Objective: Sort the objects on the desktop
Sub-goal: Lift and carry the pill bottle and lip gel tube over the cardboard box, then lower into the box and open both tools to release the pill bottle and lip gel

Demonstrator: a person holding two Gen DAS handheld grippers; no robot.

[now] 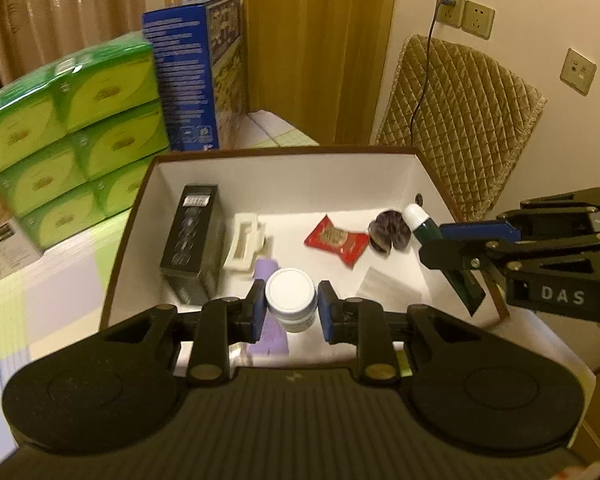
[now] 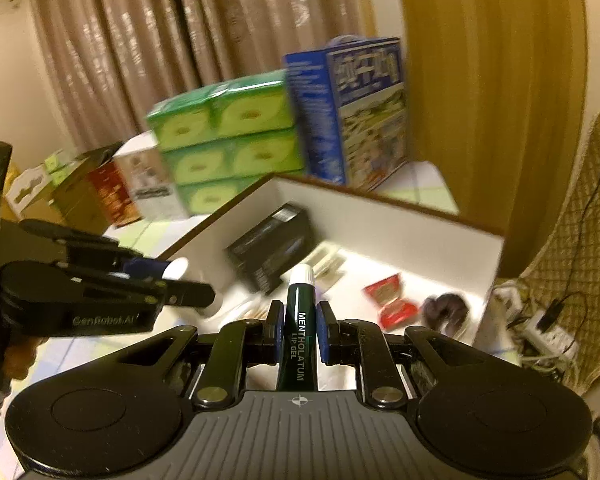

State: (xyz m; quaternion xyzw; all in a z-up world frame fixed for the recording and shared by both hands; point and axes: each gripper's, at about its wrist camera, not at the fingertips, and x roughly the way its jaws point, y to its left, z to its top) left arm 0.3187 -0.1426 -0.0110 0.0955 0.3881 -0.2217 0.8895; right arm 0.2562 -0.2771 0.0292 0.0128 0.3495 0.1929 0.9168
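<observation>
My left gripper [image 1: 291,307] is shut on a small white-capped jar [image 1: 290,297], held above the near end of a white-lined box [image 1: 284,168]. My right gripper [image 2: 298,330] is shut on a dark green lip gel tube [image 2: 298,320] with a white cap; the tube [image 1: 420,222] also shows in the left wrist view, over the box's right side, held by the right gripper [image 1: 440,240]. Inside the box lie a black carton [image 1: 192,244], a white plastic piece [image 1: 244,246], a purple item [image 1: 270,320], a red packet [image 1: 337,240] and a dark scrunchie [image 1: 390,228].
Stacked green tissue packs [image 1: 72,136] and a tall blue carton [image 1: 196,76] stand left of and behind the box. Small cartons [image 2: 112,188] sit further left. A quilted chair back [image 1: 460,128] with a cable stands right, and a power strip [image 2: 548,332] lies below.
</observation>
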